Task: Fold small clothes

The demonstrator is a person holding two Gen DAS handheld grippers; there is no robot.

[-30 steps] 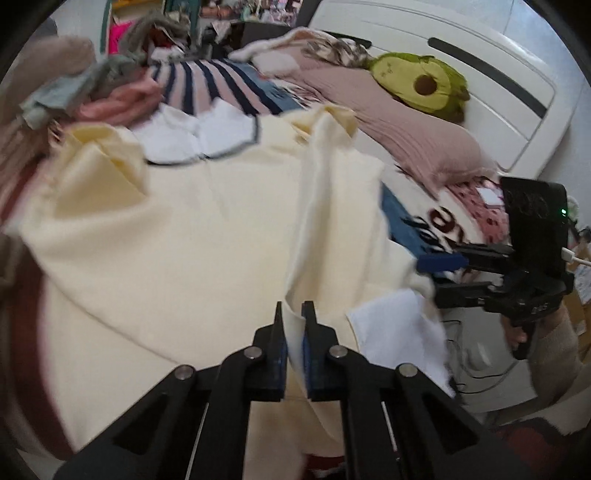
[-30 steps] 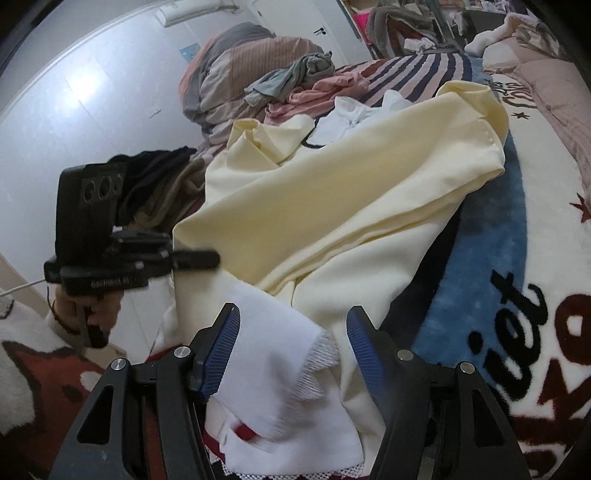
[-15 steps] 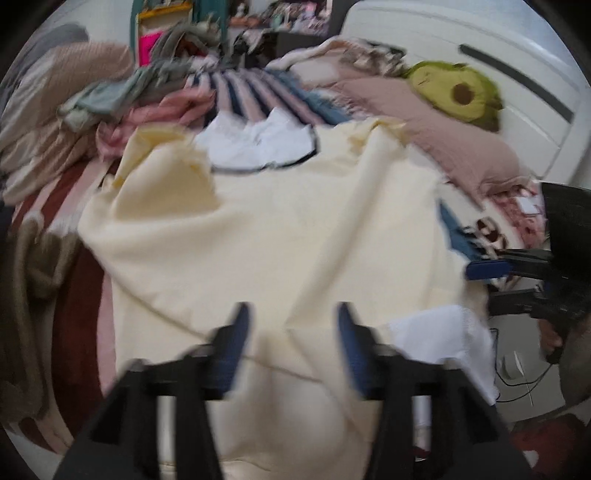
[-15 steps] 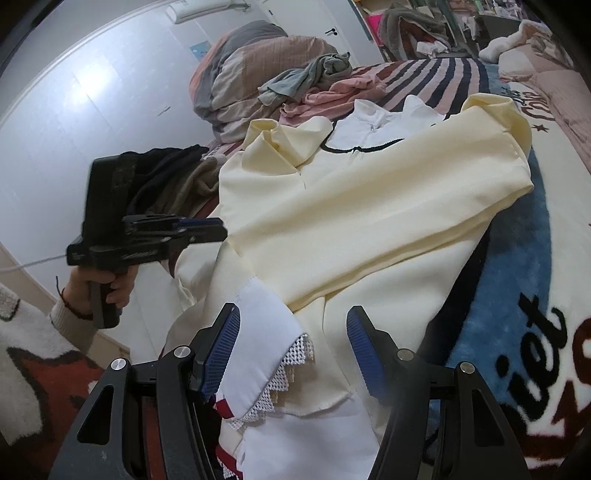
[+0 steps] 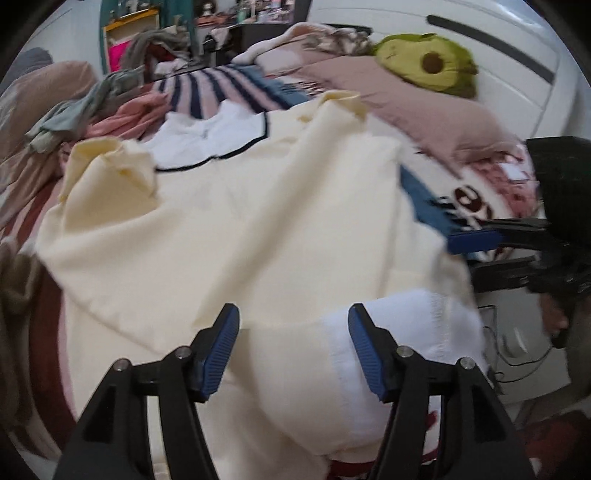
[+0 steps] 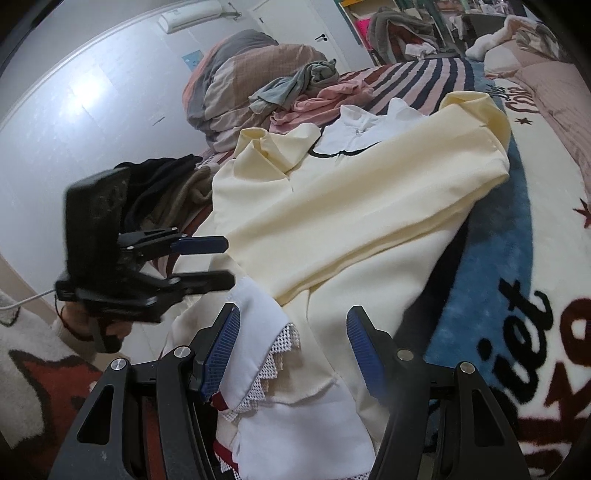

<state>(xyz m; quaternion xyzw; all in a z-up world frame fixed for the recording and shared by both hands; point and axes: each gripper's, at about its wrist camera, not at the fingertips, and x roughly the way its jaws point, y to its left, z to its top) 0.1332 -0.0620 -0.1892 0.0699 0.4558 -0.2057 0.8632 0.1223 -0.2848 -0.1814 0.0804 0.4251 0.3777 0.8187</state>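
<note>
The left gripper (image 6: 221,260) hangs over the near left edge of the cream dress (image 6: 351,221), jaws opening with nothing pinched. The dress lies spread on the bed blanket (image 6: 517,295), white collar far. The right gripper (image 6: 293,343), over the hem, is released too.

White headboard (image 5: 509,74), avocado plush (image 5: 428,62), white wall (image 6: 74,110) with air conditioner (image 6: 192,16).
</note>
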